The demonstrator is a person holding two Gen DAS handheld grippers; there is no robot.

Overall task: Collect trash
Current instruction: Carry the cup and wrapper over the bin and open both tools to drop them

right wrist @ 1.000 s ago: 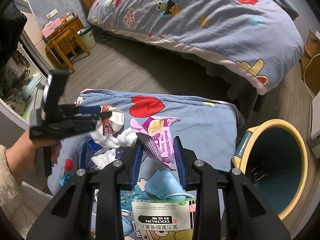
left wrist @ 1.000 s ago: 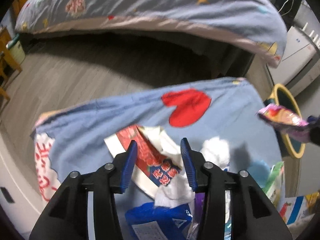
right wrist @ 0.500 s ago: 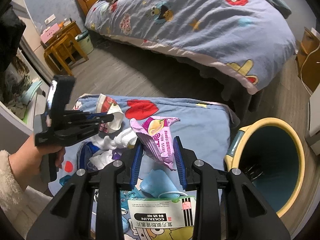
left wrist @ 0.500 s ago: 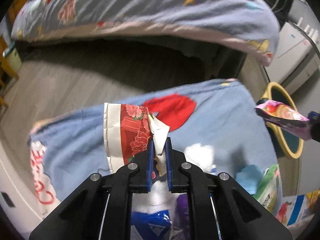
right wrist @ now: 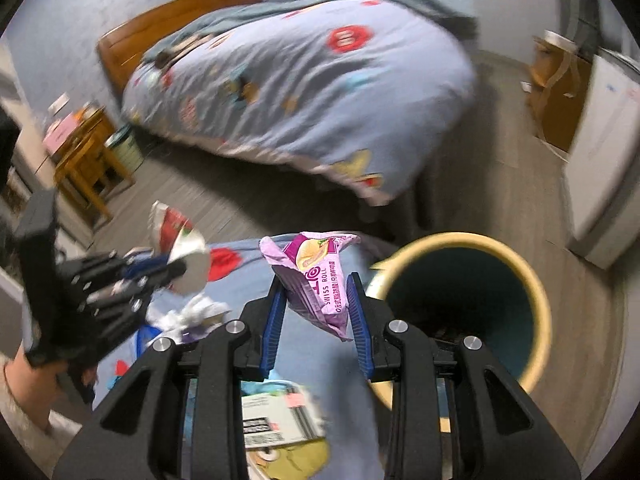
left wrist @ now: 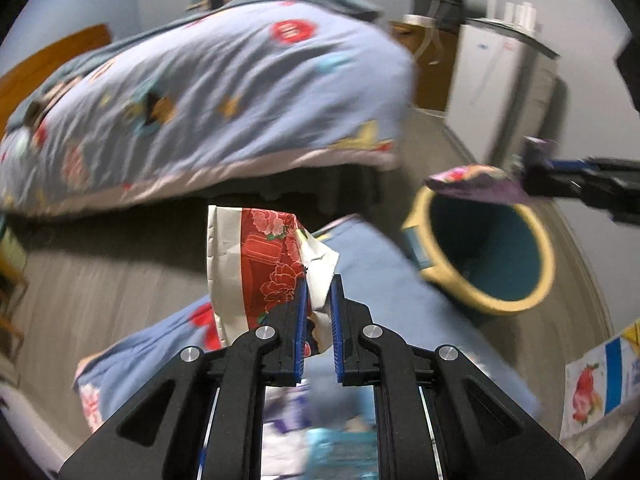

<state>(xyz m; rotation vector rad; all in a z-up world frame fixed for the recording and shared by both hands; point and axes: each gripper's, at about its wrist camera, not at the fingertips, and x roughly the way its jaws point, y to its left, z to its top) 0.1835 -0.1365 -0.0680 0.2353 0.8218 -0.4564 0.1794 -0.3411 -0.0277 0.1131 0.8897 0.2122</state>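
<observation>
My left gripper is shut on a red and white paper wrapper and holds it up above the blue cloth. My right gripper is shut on a purple Swiss roll snack bag, held just left of the yellow-rimmed teal trash bin. In the left wrist view the bin stands at the right, with the right gripper holding the purple bag over its far rim. The left gripper shows at the left of the right wrist view.
More trash lies on the blue cloth: white tissue, a labelled box, a blue bag. A bed with a blue quilt fills the back. A white cabinet stands right; wooden stools stand left.
My left gripper closed on the red and white wrapper and lifted it, swinging toward the bin. My right gripper carried the purple bag up and nearer the bin.
</observation>
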